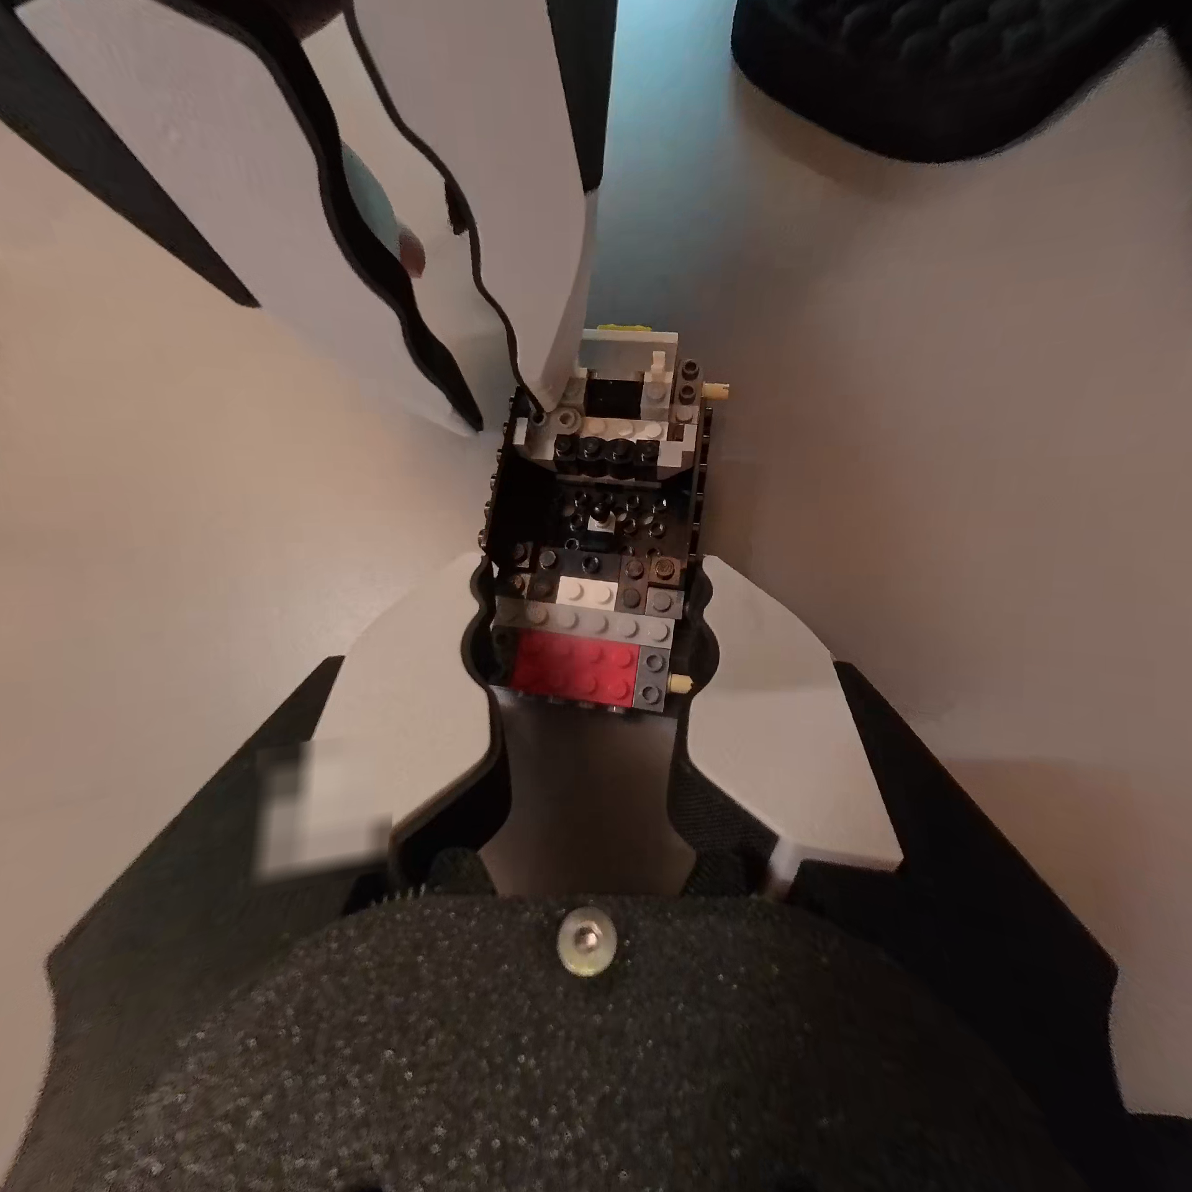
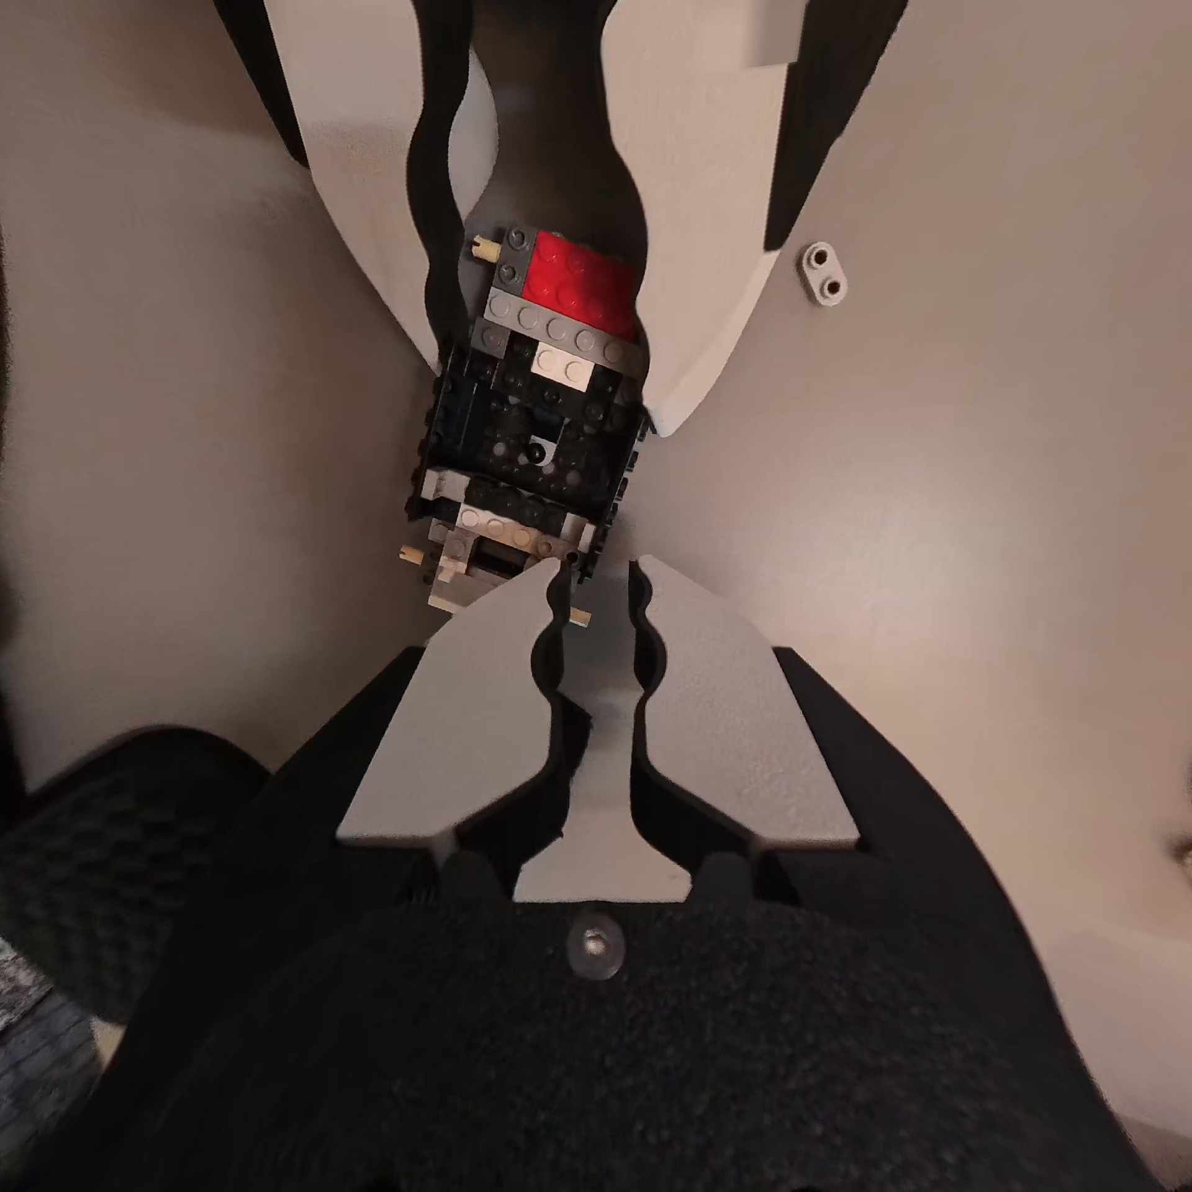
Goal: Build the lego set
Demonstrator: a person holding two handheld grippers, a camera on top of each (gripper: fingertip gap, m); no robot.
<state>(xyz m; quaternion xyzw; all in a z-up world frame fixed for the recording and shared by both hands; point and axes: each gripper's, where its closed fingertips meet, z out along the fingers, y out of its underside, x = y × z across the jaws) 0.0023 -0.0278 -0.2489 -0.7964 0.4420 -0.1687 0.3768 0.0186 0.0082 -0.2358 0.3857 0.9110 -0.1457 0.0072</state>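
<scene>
A partly built lego model [image 1: 600, 516], mostly black with grey and white plates and a red brick at one end, lies on the white table. My left gripper [image 1: 590, 619] is shut on the model's red end, one finger on each side. My right gripper [image 2: 596, 564] is partly open with table showing between its fingers. Its left fingertip [image 2: 548, 571] touches the model [image 2: 516, 445] at the grey and white end. The right gripper also shows in the left wrist view [image 1: 506, 416], coming in from the upper left. The left gripper shows at the top of the right wrist view [image 2: 548, 387].
A small loose grey two-hole lego piece [image 2: 824, 273] lies on the table [image 2: 903, 516] to the right of the model. A black mesh-textured object [image 1: 967, 77] sits at the table's edge beyond the model; it also shows in the right wrist view [image 2: 129, 838]. The gap from one gripper's tips to the other's is roughly 5 cm.
</scene>
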